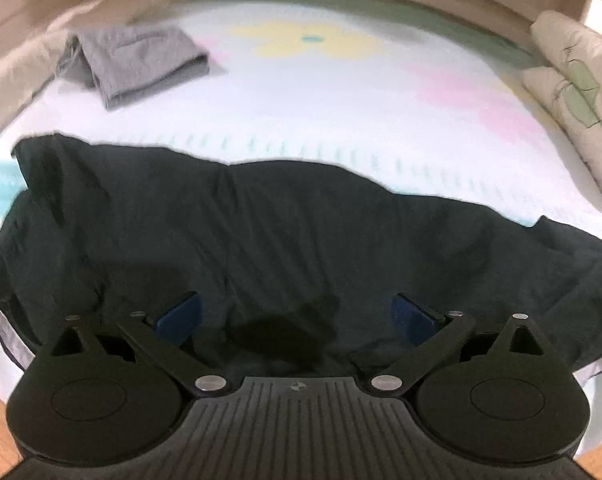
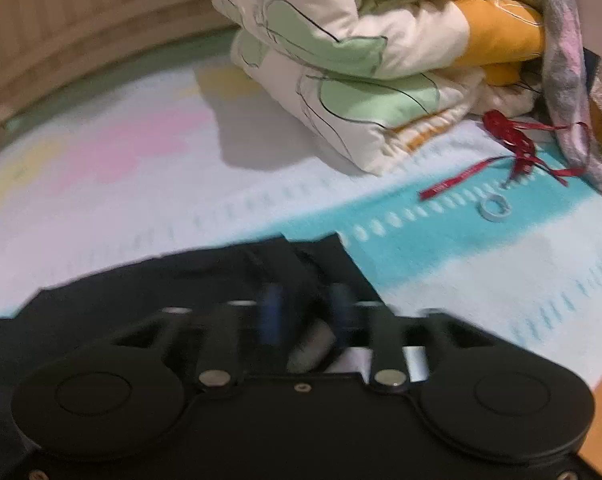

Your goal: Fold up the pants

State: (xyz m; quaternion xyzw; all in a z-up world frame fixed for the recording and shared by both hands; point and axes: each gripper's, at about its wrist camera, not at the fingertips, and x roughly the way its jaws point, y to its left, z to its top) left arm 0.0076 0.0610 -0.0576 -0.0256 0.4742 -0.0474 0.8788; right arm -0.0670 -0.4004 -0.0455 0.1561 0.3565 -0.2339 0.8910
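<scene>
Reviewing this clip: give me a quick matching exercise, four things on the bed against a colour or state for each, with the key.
Things:
1. pants
2. folded garment
3. ribbon
4. left gripper

Descriptions:
A. red, loose beside the quilt
B. jaws wide apart, nothing between them
C. black, spread across the near edge of the bed
D. grey, folded, far left of the sheet

Pairs: 1-C, 2-D, 3-A, 4-B

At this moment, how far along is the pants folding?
Done: the black pants lie across the bed sheet as one long band, so they look folded lengthwise. A grey garment already sits folded behind. In hand: nothing; the left gripper is wide open above the fabric; the right gripper is blurred, its state unclear. Left: crosswise folds.
</scene>
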